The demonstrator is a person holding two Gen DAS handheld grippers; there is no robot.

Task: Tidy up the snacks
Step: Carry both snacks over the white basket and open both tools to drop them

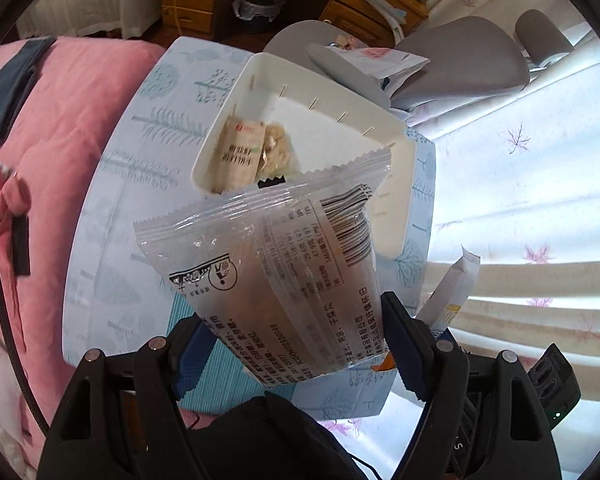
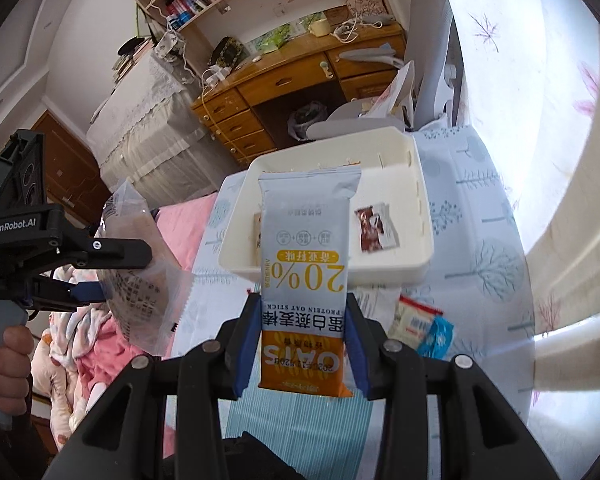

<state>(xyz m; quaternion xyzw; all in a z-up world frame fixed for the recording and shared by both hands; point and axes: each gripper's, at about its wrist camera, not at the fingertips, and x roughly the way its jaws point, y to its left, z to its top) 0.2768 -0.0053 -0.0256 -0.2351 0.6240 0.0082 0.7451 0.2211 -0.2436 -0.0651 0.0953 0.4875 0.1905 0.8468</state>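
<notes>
Snack packets in white bin (image 2: 416, 216); left tongs (image 1: 300, 340) grasping clear pouch (image 1: 268, 256), right tongs (image 2: 304, 344) grasping oat bar (image 2: 304, 248).

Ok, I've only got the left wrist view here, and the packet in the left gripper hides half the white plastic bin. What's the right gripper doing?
Observer: The right gripper is shut on a grey-and-orange oat stick wrapper.
Operator: Anything in the bin behind my clear plastic snack packet?
Observer: Yes. A small brown-and-white wrapper lies on the floor of the white plastic bin, towards its right side in the right wrist view.
Operator: Any snacks still outside it?
Observer: A white packet with red trim and a blue packet lie on the tree-print cloth, just in front of the bin.
</notes>
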